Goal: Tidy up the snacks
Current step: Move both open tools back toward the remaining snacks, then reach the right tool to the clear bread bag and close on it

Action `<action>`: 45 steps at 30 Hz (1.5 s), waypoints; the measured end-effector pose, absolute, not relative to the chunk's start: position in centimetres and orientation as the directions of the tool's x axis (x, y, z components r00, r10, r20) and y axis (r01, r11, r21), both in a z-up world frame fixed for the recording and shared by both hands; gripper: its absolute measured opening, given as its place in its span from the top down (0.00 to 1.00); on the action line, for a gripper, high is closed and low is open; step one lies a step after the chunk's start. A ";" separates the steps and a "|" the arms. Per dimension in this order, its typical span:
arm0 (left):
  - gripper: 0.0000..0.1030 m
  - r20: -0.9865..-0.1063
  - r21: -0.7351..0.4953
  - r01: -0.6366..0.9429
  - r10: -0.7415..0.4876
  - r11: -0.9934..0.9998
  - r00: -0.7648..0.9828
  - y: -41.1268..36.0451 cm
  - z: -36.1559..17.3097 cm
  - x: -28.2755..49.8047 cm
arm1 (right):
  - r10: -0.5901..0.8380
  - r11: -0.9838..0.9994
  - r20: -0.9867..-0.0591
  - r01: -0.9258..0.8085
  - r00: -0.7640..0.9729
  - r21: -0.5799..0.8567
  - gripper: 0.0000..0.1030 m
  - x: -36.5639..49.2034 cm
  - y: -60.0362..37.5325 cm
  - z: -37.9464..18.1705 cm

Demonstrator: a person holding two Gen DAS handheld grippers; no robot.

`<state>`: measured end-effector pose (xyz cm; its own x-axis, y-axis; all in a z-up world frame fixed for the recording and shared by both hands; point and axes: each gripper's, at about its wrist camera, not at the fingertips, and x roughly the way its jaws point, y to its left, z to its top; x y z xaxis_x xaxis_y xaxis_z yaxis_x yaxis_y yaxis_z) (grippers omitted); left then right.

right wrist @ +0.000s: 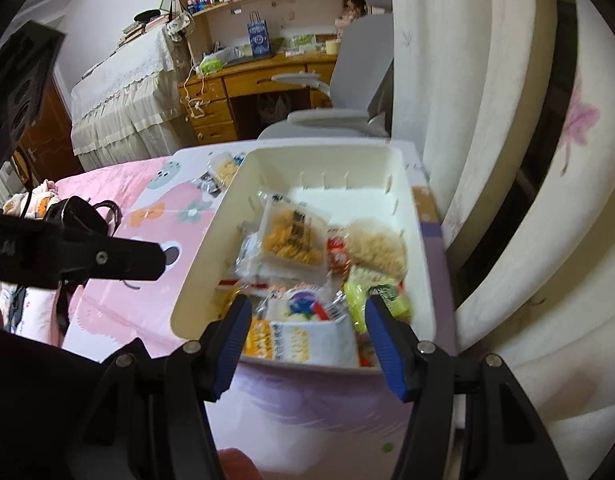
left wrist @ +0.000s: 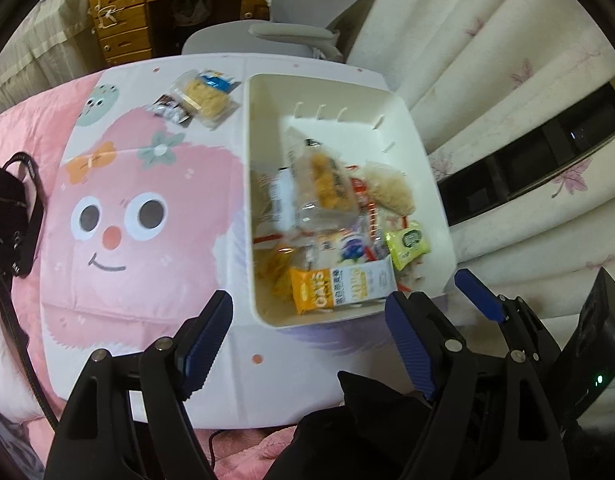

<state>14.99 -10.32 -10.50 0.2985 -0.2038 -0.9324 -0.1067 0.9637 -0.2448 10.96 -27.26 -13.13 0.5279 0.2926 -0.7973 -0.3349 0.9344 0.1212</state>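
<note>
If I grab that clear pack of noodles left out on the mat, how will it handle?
The noodle pack looks light, mostly dry block. Its clear glossy wrapper may slip or crinkle between pads. The block inside would probably crack if squeezed hard.

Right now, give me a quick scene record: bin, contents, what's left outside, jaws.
container: white plastic bin on the pink cartoon-print mat
contents: many snack packets, including an orange oats bar and a green packet
outside: clear noodle packet and small dark packet on the mat's far side
left gripper: jaws open, empty
right gripper: jaws open, empty, over the bin's near end
</note>
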 end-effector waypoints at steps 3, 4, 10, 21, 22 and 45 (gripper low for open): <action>0.25 -0.933 -0.250 -0.137 -0.201 0.959 0.297 -8.5 -10.9 14.2 | 0.310 0.927 -0.820 -0.345 0.481 0.147 0.43 11.1 -25.9 -14.0; 0.25 -0.934 -0.251 -0.147 -0.200 0.957 0.297 -7.8 -11.1 13.9 | 0.314 0.925 -0.825 -0.349 0.470 0.153 0.43 11.1 -25.4 -14.2; 0.25 -0.935 -0.255 -0.201 -0.188 0.946 0.301 -3.4 -11.7 12.5 | 0.329 0.909 -0.855 -0.378 0.401 0.173 0.43 11.2 -21.6 -15.2; 0.25 -0.930 -0.258 -0.214 -0.183 0.942 0.318 6.6 -11.7 11.3 | 0.325 0.923 -0.892 -0.312 0.314 0.227 0.43 11.0 -13.9 -16.0; 0.25 -0.931 -0.254 -0.205 -0.182 0.945 0.317 7.5 -11.7 11.3 | 0.328 0.926 -0.893 -0.294 0.308 0.239 0.43 11.0 -13.3 -16.0; 0.25 -0.914 -0.219 -0.050 -0.187 0.974 0.361 19.2 -15.4 15.3 | 0.339 0.917 -0.923 0.154 0.179 0.367 0.37 16.6 -4.8 -17.2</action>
